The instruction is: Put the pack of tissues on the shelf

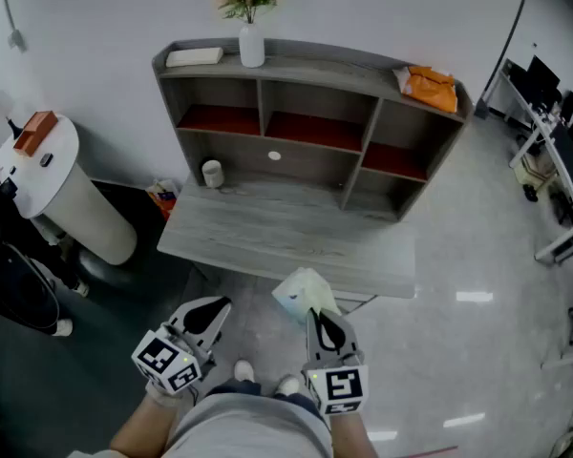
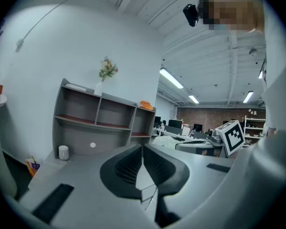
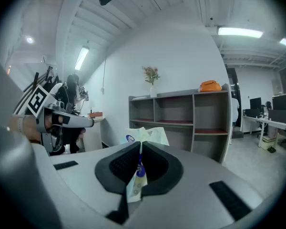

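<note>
Open-plan office. Workstations with monitors [image 1: 541, 80] line the right side. Strip lights [image 2: 171, 78] run along an exposed ceiling, with a brick wall [image 2: 209, 114] at the far end. Polished grey floor [image 1: 477, 246].

Wall: a plain white wall [image 1: 105, 8] spans my 12 o'clock.
Shelf: a grey wooden hutch shelf with red-floored bays [image 1: 306, 127] stands against that wall at 12, on the back of a grey wood-grain desk top [image 1: 286, 237].
Floor: I see glossy pale grey floor [image 1: 477, 256] from 1 to 4 o'clock, with light glinting off it.
Side table: a white round pedestal table [image 1: 72, 194] at 10 o'clock.
Office: white desks with dark monitors [image 1: 554, 132] at 2 o'clock.
Light: long ceiling tube lamps [image 2: 171, 78], lit.
Far end: a brown brick wall [image 2: 200, 114].
</note>
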{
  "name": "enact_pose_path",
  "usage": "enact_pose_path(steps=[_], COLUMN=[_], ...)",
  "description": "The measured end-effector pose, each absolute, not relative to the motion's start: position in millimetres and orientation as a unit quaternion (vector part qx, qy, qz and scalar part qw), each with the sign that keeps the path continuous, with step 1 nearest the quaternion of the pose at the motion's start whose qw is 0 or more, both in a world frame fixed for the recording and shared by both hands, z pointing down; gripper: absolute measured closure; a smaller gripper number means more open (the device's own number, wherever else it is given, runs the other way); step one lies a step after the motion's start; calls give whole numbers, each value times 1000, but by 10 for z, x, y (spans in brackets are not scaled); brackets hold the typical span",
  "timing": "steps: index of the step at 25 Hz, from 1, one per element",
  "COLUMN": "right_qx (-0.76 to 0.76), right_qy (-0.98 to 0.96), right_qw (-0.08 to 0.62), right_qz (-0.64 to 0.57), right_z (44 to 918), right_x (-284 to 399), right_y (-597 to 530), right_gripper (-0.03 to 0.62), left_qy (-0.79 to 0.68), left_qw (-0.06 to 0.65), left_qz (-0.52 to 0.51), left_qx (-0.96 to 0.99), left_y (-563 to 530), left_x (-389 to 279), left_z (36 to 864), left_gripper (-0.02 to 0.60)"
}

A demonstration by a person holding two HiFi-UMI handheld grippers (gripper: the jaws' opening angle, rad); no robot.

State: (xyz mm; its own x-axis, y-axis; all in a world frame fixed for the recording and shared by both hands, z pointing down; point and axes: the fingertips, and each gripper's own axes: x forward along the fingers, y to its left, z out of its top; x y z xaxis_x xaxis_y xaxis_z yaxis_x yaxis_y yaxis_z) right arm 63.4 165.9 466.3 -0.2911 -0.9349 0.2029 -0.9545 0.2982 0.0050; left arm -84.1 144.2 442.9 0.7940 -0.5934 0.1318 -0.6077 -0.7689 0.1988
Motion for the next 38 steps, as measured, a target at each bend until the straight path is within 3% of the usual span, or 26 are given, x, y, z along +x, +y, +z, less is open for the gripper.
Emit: enact_pose_path(steps=[25, 38], right_qx=[642, 640], right_qy=[-762, -764], right_qw=[57, 50], right_qz=[58, 67], right_z=[4602, 4685], right_x=[-315, -208], right_y=[1441, 1018], right_gripper=[576, 576], left_qy=[-261, -270], left_qw=[122, 131], left_qz=[18, 22], left_qx=[957, 954], left_y=[1078, 719], left_x=[-1900, -1824], left_z=[4621, 4711], left_gripper=[563, 563])
